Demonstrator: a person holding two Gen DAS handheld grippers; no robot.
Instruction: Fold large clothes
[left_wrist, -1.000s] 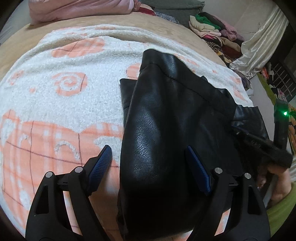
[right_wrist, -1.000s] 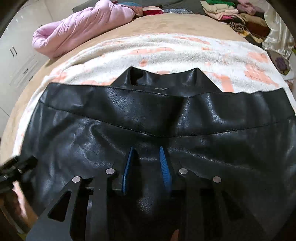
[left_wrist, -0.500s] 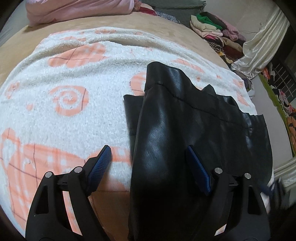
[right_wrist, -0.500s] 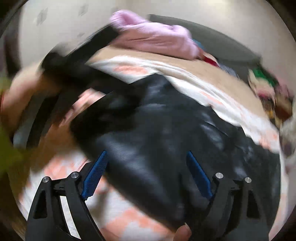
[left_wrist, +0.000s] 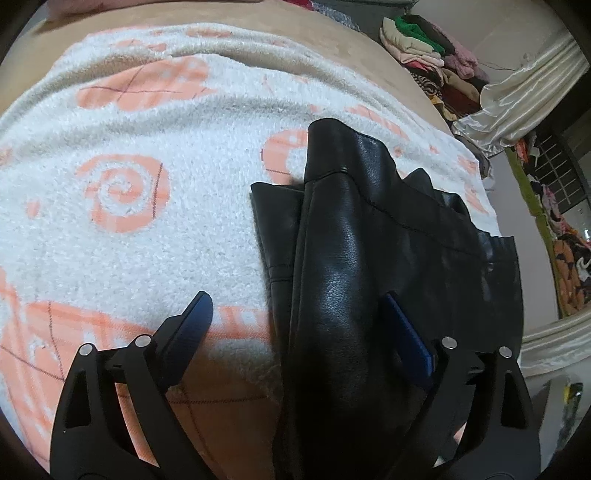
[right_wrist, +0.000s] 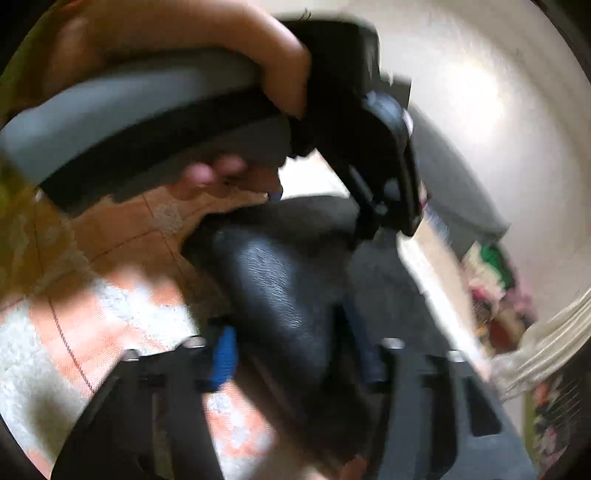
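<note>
A black leather garment (left_wrist: 369, 258) lies folded on a white blanket with orange patterns (left_wrist: 147, 221). My left gripper (left_wrist: 299, 325) is open; its right finger rests over the leather, its left finger is over the blanket, and a raised fold of leather stands between them. In the blurred right wrist view, my right gripper (right_wrist: 295, 354) has its jaws partly closed around a hump of the leather (right_wrist: 280, 280); whether they pinch it is unclear. The left gripper's body and the hand holding it (right_wrist: 221, 92) fill the top of that view.
The blanket covers a tan bed (left_wrist: 332, 33). A pile of mixed clothes (left_wrist: 436, 62) sits at the far right corner, with a cream satin curtain (left_wrist: 517, 103) beside it. The bed's right edge drops to the floor.
My right gripper opened, let go of the leather's middle, and swung round to the near end beside my left gripper, its jaws narrowing there. The left gripper shifted slightly and stayed open.
</note>
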